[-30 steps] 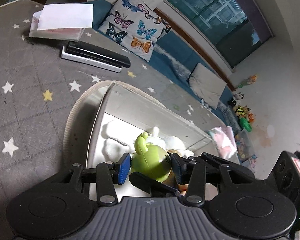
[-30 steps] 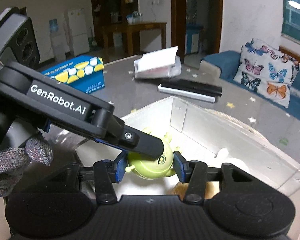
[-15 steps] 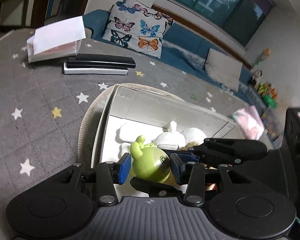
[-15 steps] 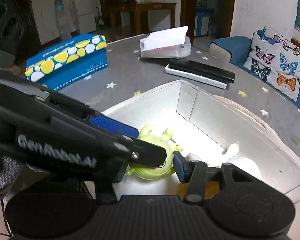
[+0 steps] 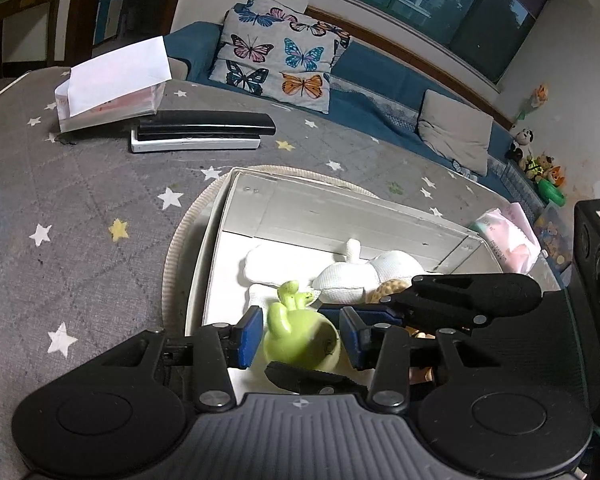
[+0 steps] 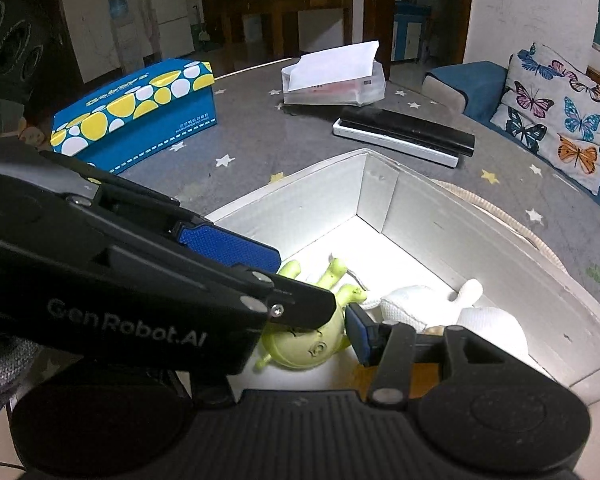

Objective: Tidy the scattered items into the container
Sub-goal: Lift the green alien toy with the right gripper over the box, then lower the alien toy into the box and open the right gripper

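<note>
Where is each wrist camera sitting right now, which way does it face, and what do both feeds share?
Left wrist: on the left gripper, facing the white box, sofa and window; the right gripper crosses in from the right.
Right wrist: on the right gripper, facing the box toward the blue tissue box and doorway; the left gripper crosses in front.
Shared: the green toy between open fingers, white plush, remotes.
</note>
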